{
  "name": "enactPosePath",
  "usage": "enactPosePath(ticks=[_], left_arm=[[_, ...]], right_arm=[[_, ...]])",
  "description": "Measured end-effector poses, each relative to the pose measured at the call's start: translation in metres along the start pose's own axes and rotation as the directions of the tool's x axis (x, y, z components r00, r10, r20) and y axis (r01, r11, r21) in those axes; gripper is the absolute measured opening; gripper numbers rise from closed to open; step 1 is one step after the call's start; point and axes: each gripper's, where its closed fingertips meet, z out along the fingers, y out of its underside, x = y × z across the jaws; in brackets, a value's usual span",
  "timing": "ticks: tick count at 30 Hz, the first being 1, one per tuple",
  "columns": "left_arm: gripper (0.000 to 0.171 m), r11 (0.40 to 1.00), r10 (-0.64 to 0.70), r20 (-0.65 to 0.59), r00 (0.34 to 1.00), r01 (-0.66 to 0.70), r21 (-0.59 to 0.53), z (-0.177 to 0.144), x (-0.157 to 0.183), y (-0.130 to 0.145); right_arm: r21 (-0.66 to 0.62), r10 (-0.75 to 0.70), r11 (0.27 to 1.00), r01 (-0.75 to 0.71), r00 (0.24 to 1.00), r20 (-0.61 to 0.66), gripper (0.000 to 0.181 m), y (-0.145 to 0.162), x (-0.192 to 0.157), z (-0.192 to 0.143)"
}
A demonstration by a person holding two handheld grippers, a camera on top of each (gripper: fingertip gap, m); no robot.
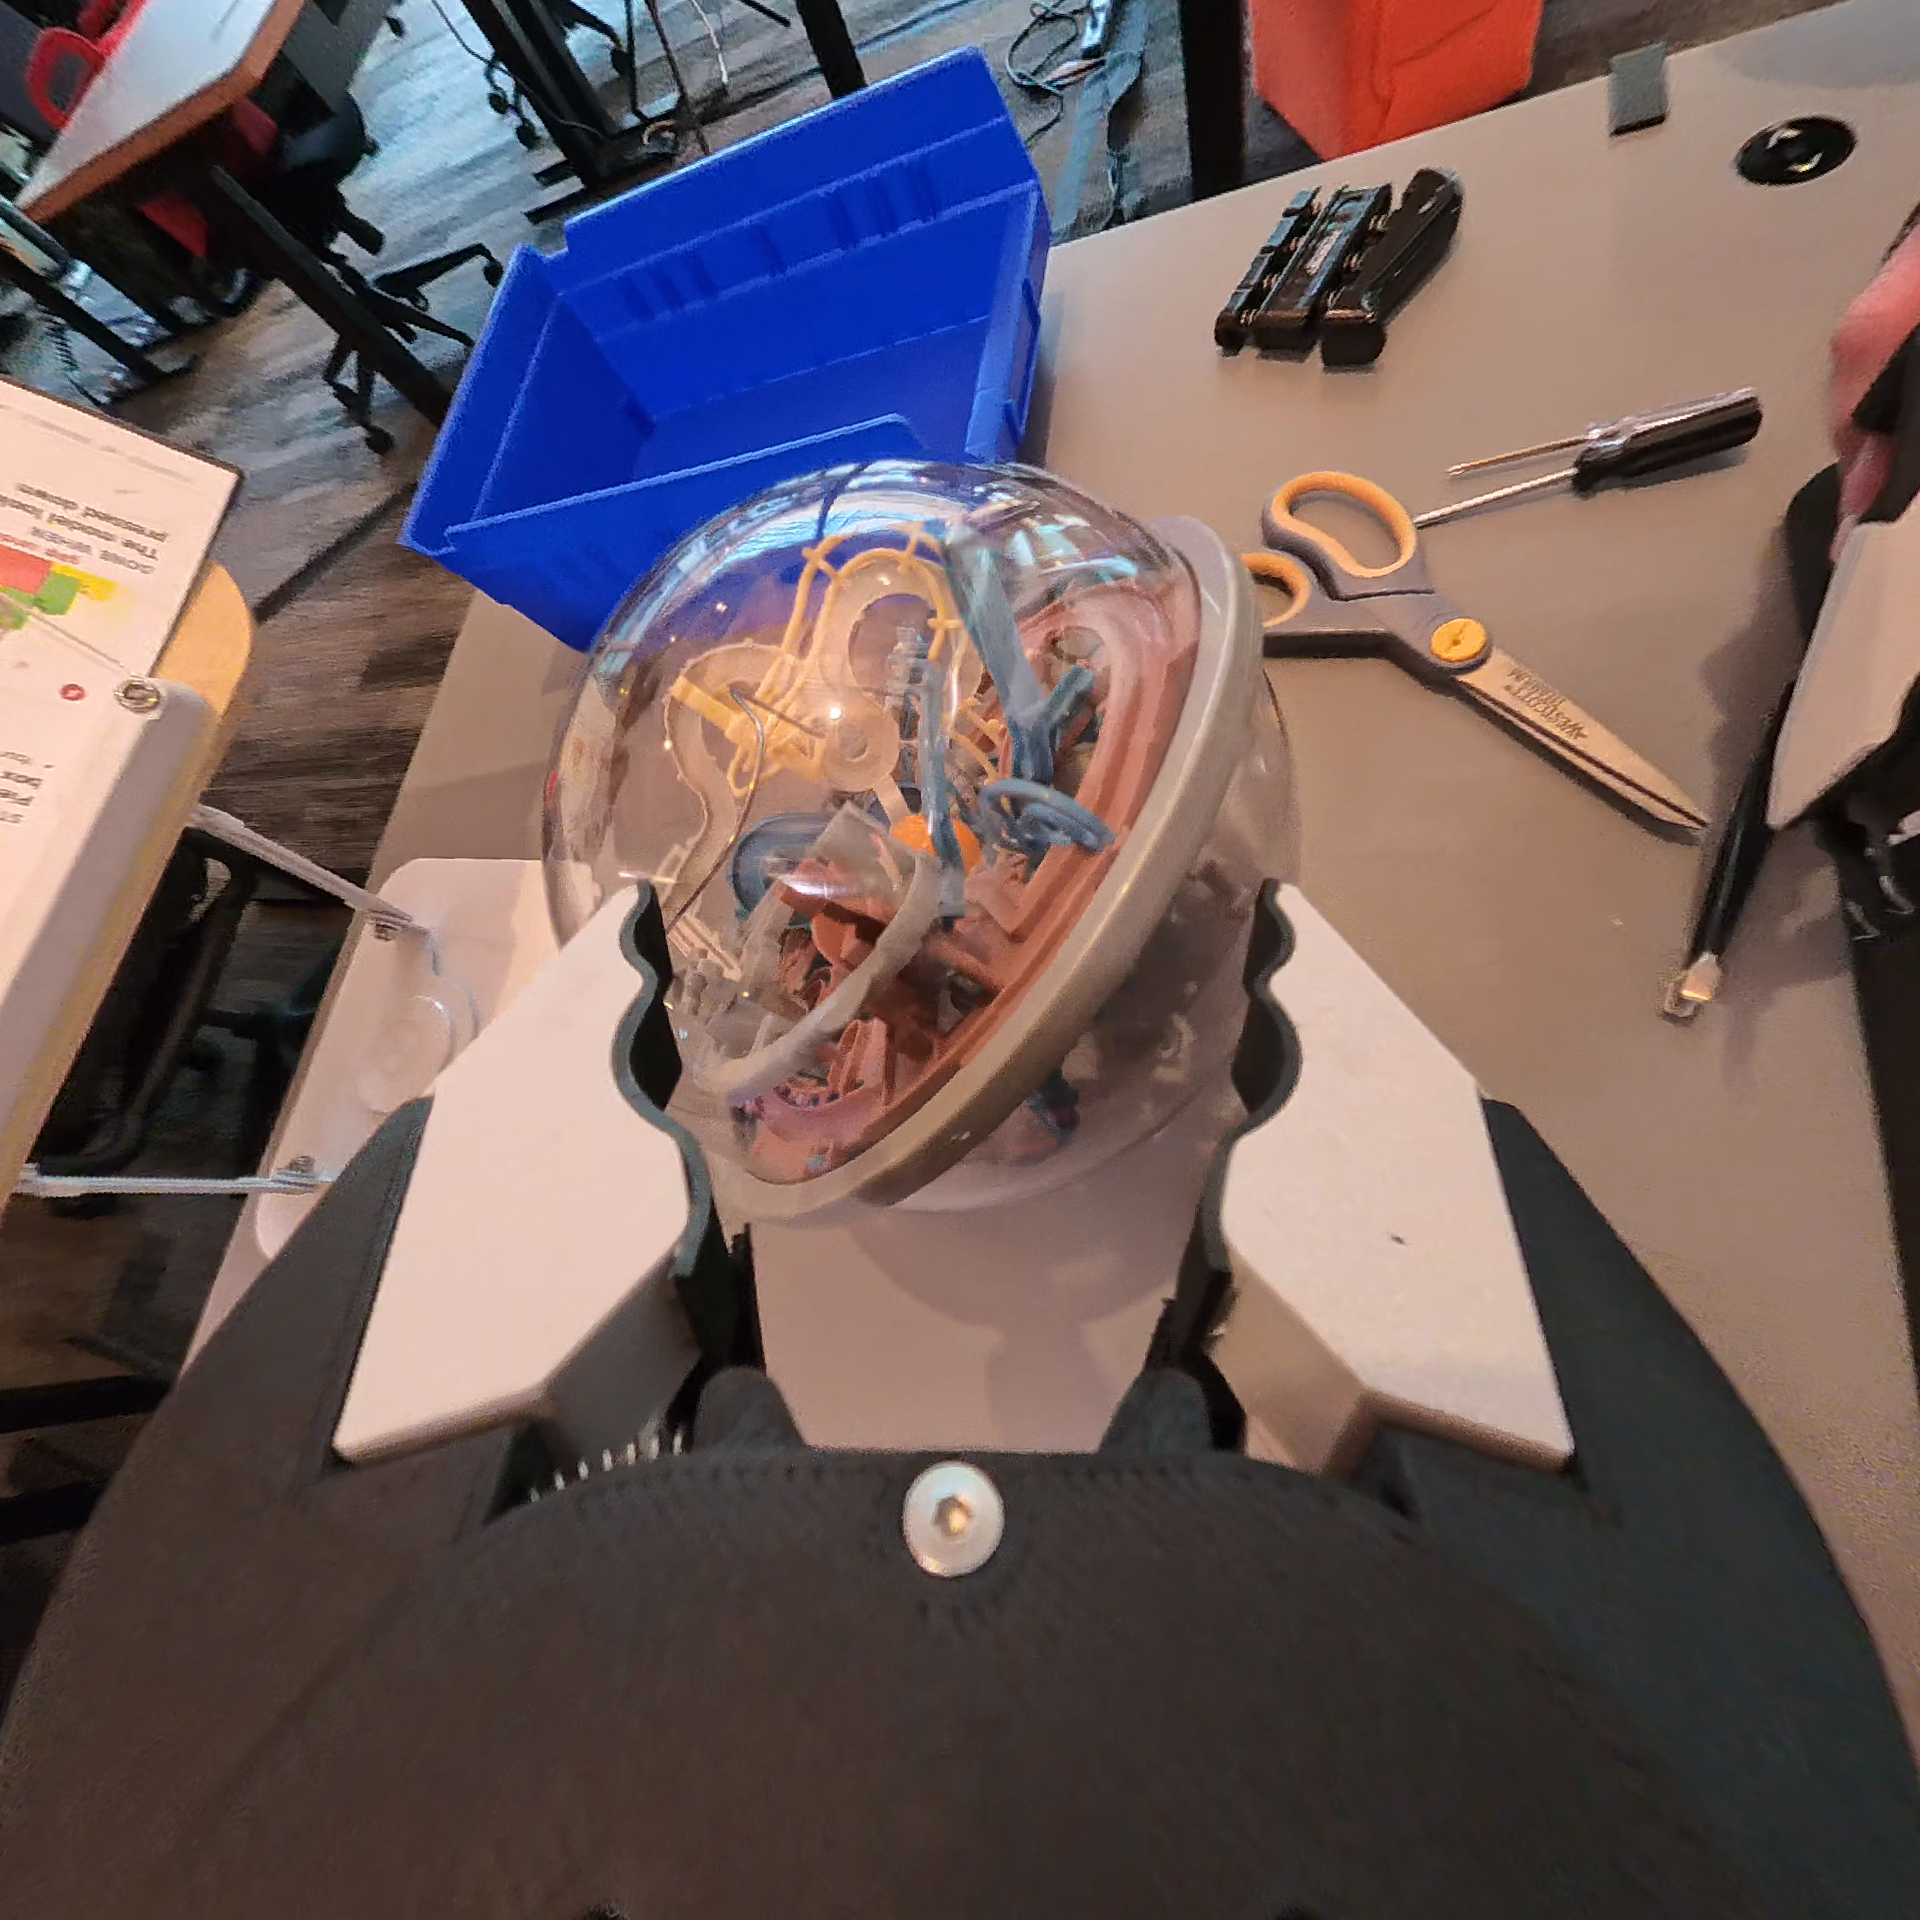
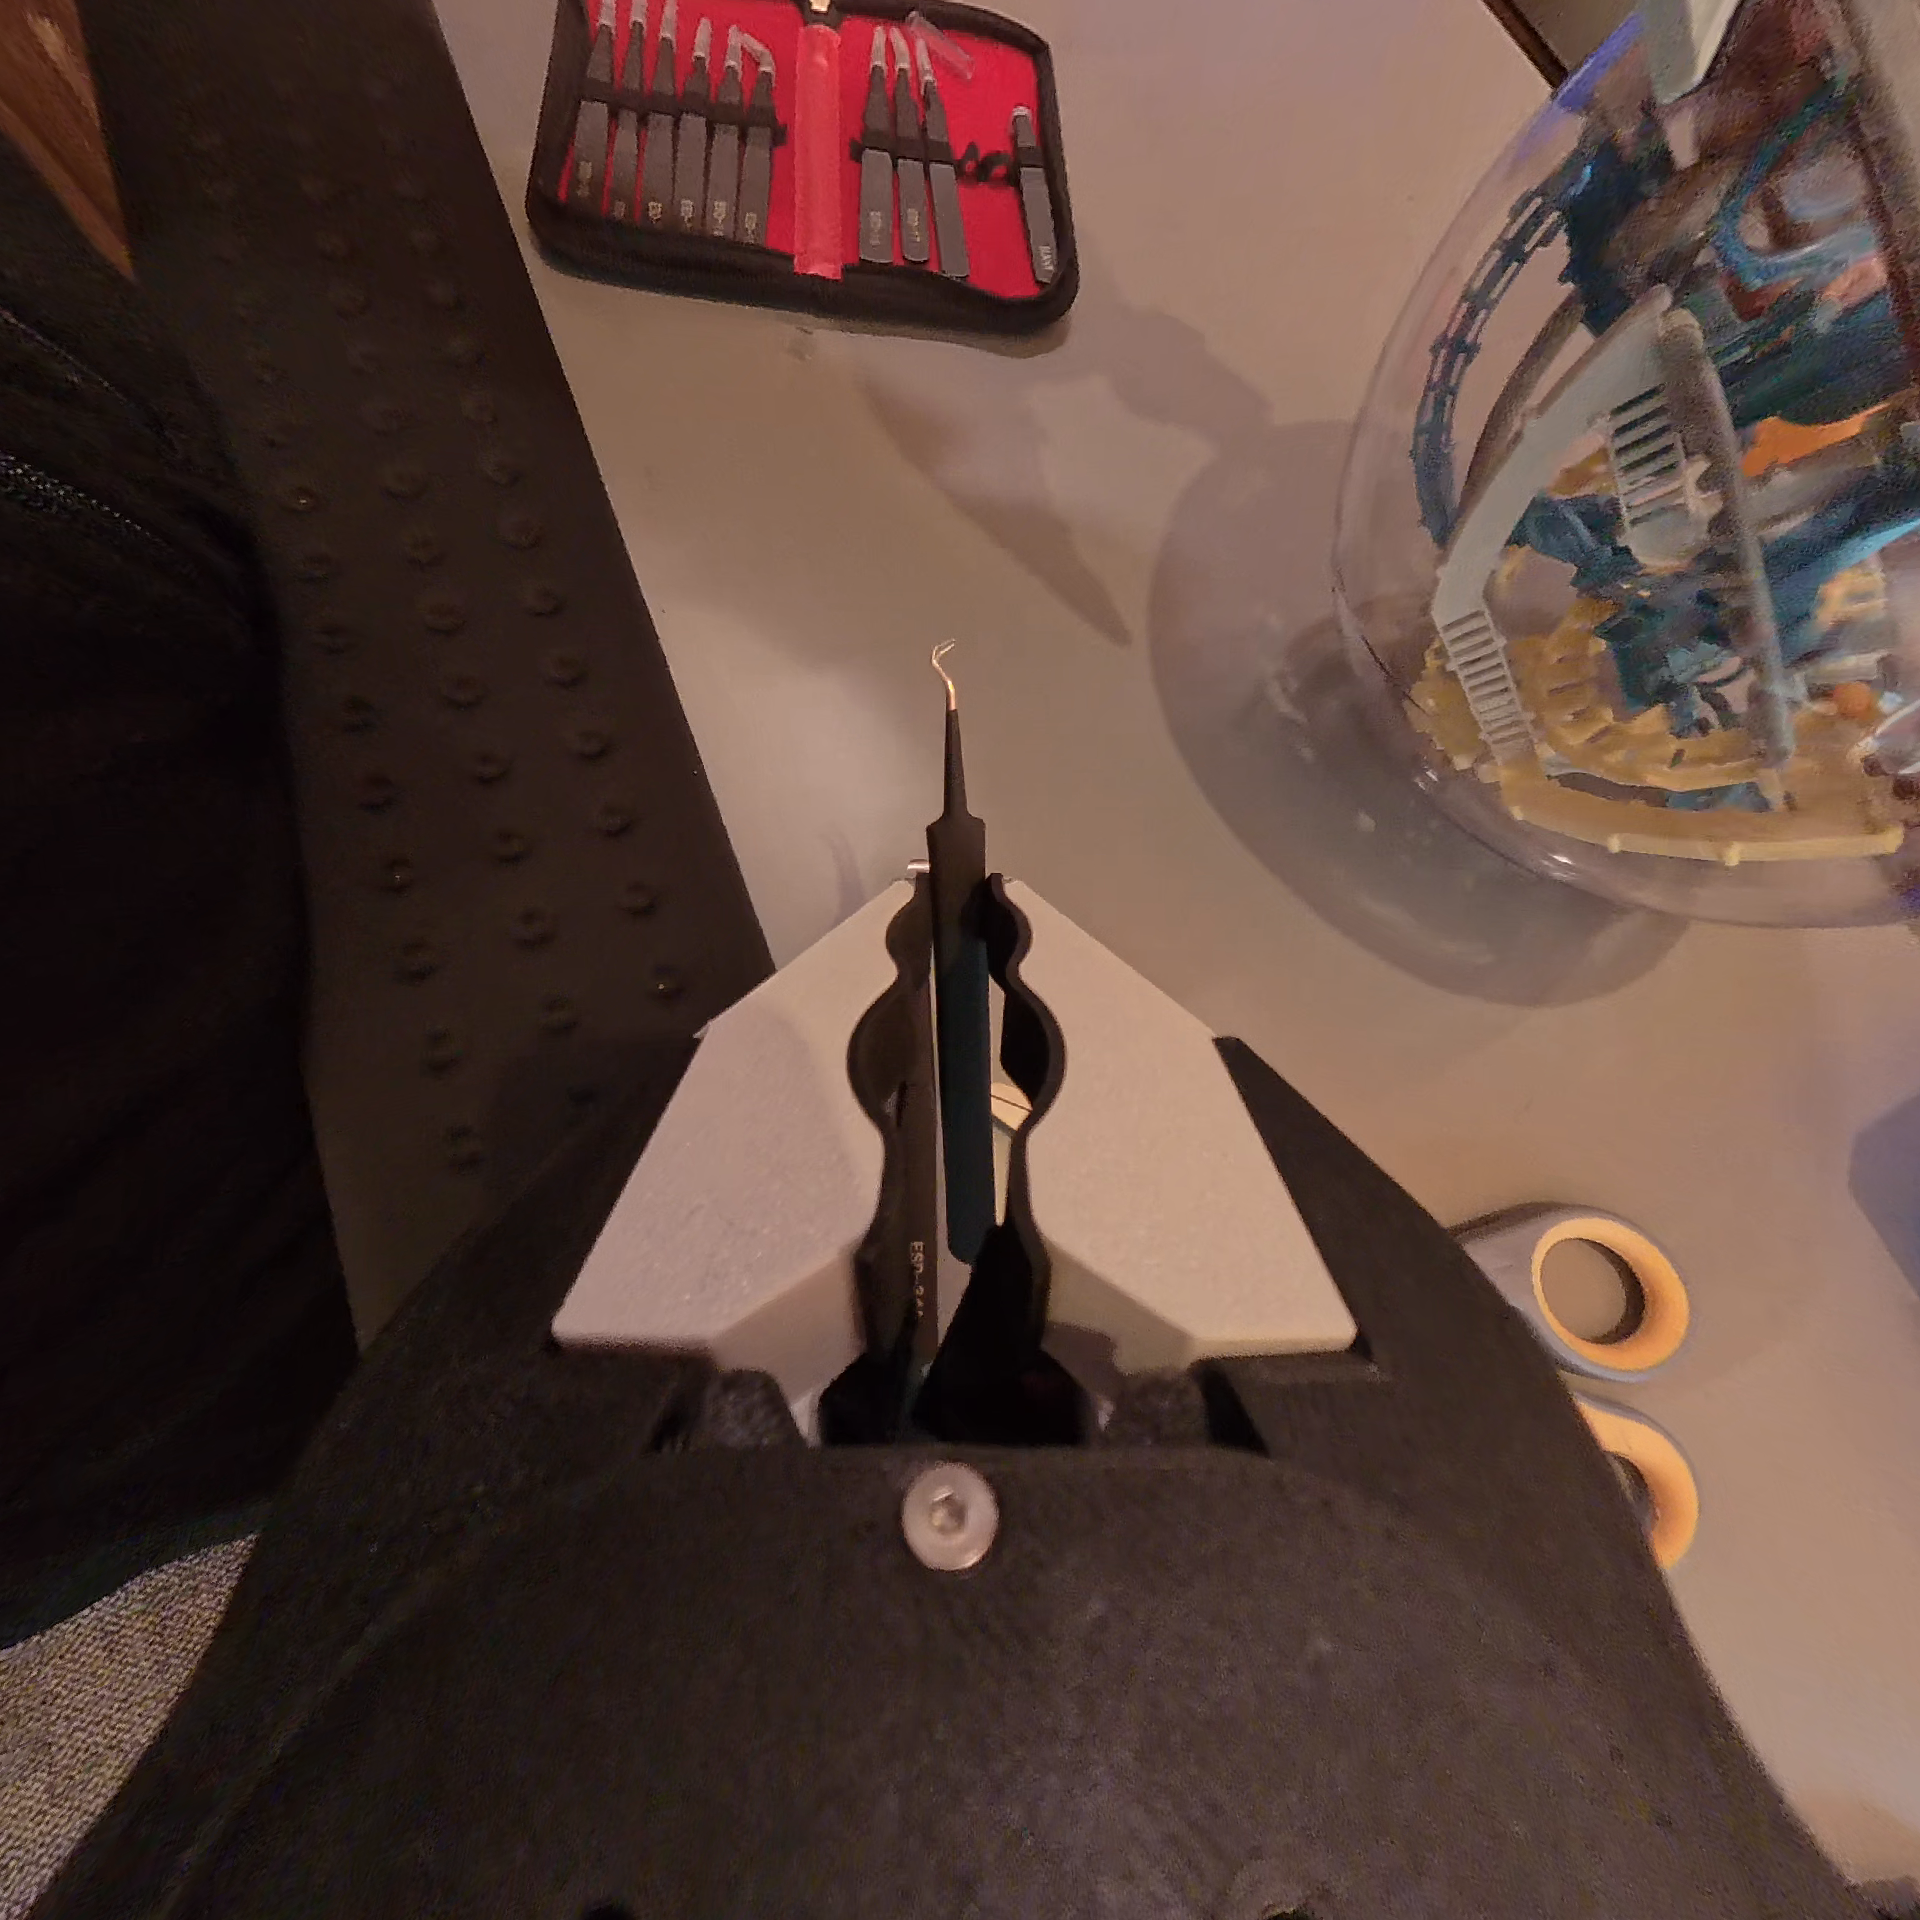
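My left gripper [image 1: 951, 940] is shut on a clear plastic maze ball [image 1: 894, 821] with a grey equator ring and coloured tracks inside, holding it tilted above the grey table [image 1: 1455, 987]. The ball also shows at the right edge of the right wrist view [image 2: 1662, 520]. My right gripper [image 2: 948, 904] is shut on black tweezers [image 2: 951, 831] with a thin bent tip, pointing forward over the table [image 2: 831, 520], left of the ball. The right gripper shows at the right edge of the left wrist view [image 1: 1849, 644], held by a hand [image 1: 1870, 364].
A blue bin [image 1: 769, 353] stands behind the ball. Scissors [image 1: 1455, 634], a screwdriver [image 1: 1621, 436], a black tool [image 1: 1340, 265] and a cable end [image 1: 1694, 987] lie to the right. An open red tweezer case [image 2: 810, 156] lies ahead of the right gripper; a black mat [image 2: 364, 623] lies left. Left tips and right tips are each some 30 centimeters from the open red tweezer case [image 2: 810, 156].
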Motion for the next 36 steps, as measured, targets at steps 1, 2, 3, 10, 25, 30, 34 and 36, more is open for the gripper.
enactPosePath(ticks=[1, 2, 3, 10, 25, 30, 34, 36], left_arm=[[0.108, 1.000, 0.006, 0.011, 1.000, -0.006, 0.000, 0.001, 0.000, 0.001], [0.108, 1.000, 0.007, 0.022, 1.000, -0.007, -0.002, 0.001, -0.001, 0.001], [0.107, 1.000, 0.004, 0.032, 0.999, -0.004, -0.004, 0.001, -0.003, 0.002], [0.106, 0.999, 0.006, 0.110, 0.994, -0.011, 0.045, -0.016, -0.006, 0.002], [0.058, 0.829, 0.533, 0.026, 0.846, -0.527, 0.187, -0.048, 0.160, -0.007], [0.032, 0.761, 0.641, 0.023, 0.767, -0.640, 0.108, -0.039, 0.169, 0.011], [0.011, 0.779, 0.619, 0.022, 0.785, -0.618, 0.104, -0.040, 0.168, 0.018], [0.008, 0.802, 0.589, 0.030, 0.808, -0.589, 0.099, -0.042, 0.164, 0.021]], right_arm=[[0.004, 0.004, 1.000, -0.004, 1.000, 0.000, 0.007, 0.000, 0.000, -0.001], [0.010, 0.008, 1.000, -0.008, 1.000, -0.001, 0.007, 0.000, 0.001, -0.001], [0.013, 0.014, 1.000, -0.014, 1.000, -0.004, 0.007, 0.000, 0.003, -0.001], [0.093, 0.065, 0.994, -0.062, 0.997, -0.027, 0.006, -0.014, 0.013, -0.004], [0.102, 0.241, 0.945, -0.311, 0.872, 0.425, 0.006, -0.054, -0.010, 0.004], [0.012, 0.275, 0.936, -0.353, 0.750, 0.601, 0.006, -0.061, -0.022, 0.007], [-0.037, 0.279, 0.939, -0.342, 0.695, 0.663, 0.006, -0.062, -0.029, 0.014], [-0.039, 0.285, 0.934, -0.354, 0.679, 0.676, 0.006, -0.065, -0.027, 0.017]])
